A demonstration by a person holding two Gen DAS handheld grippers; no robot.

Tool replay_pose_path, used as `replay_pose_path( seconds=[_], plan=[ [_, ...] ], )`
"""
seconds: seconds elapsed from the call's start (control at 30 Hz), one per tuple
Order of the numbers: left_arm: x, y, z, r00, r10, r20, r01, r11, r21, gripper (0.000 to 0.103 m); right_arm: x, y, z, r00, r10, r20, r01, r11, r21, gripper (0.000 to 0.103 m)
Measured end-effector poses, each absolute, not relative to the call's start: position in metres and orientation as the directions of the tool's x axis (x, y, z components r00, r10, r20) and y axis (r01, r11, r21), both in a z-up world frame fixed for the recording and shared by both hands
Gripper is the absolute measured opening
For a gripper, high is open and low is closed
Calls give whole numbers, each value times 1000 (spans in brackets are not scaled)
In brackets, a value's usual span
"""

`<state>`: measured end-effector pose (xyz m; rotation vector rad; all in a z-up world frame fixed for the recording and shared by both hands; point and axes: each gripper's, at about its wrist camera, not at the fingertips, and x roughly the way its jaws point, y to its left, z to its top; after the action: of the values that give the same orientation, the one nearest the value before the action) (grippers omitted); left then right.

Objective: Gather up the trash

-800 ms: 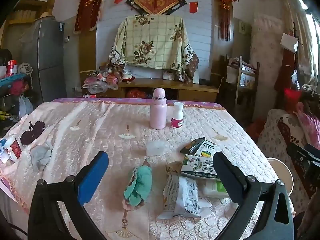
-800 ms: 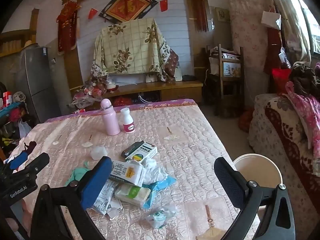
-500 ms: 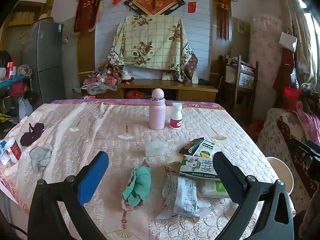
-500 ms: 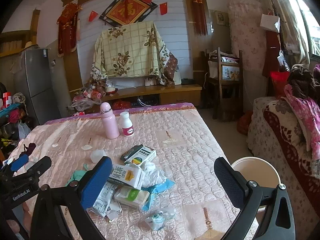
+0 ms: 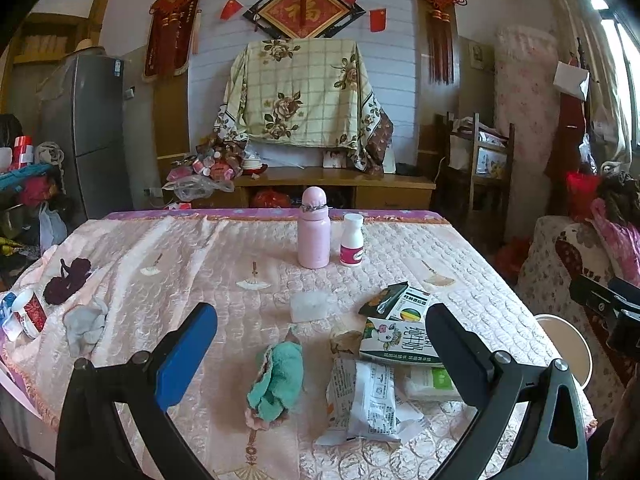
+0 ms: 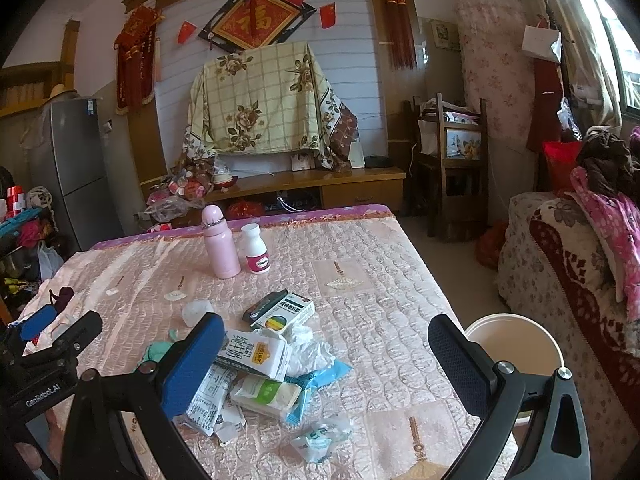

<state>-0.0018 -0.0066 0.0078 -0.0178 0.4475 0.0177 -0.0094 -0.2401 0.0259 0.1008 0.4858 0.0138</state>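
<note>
wrappers (image 6: 256,376) lie on table (image 6: 380,280), bucket (image 6: 516,344) probably beside it.

1. Premises: a lived-in home, a main living room.
2. Upper centre: red festive wall hanging (image 5: 306,10); a floral cloth (image 5: 300,92) drapes something on a wooden cabinet (image 5: 336,188).
3. Left: grey refrigerator (image 5: 88,132).
4. Foreground: table under a pink quilted cover (image 5: 160,264).
5. Right edge: sofa with patterned throw (image 6: 568,264) and heaped clothing.
</note>
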Motion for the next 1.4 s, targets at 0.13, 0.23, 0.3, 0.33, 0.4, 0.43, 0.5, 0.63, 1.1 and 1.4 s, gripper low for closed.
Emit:
replay_pose_path(
  seconds=[0.13,0.23,0.3,0.33,0.4,0.43,0.5,0.63,1.1,1.4],
  plan=[
    [0,-5,5,901,14,-434,-25,1000,-18,103,-6,-238,25,880,37,-474,9,995,95,103],
    [1,-4,4,901,13,-433,-25,999,-21,103,-3,-238,24,876,43,-481,7,995,102,103],
    [1,-4,3,902,12,-432,-24,999,-22,103,-2,-238,23,873,45,-486,8,994,106,103],
    [1,-4,4,902,13,-433,-26,999,-23,103,-1,-238,23,872,47,-487,7,994,109,103],
    [2,-4,4,900,15,-436,-28,999,-23,103,-1,-238,22,873,48,-484,5,994,109,103],
    [1,-4,4,900,12,-435,-27,999,-28,103,0,-238,22,873,46,-486,6,994,106,103],
    [2,-4,4,902,16,-432,-29,999,-23,103,1,-236,21,872,45,-487,4,995,101,103],
    [4,-2,1,898,7,-441,-26,999,-36,103,3,-234,20,870,47,-491,1,995,96,103],
    [10,1,-9,884,23,-467,-39,999,-26,103,9,-231,14,860,64,-507,-14,995,102,103],
    [15,5,-15,877,31,-479,-51,998,-29,103,18,-229,7,849,64,-524,-11,995,103,103]
  ],
)
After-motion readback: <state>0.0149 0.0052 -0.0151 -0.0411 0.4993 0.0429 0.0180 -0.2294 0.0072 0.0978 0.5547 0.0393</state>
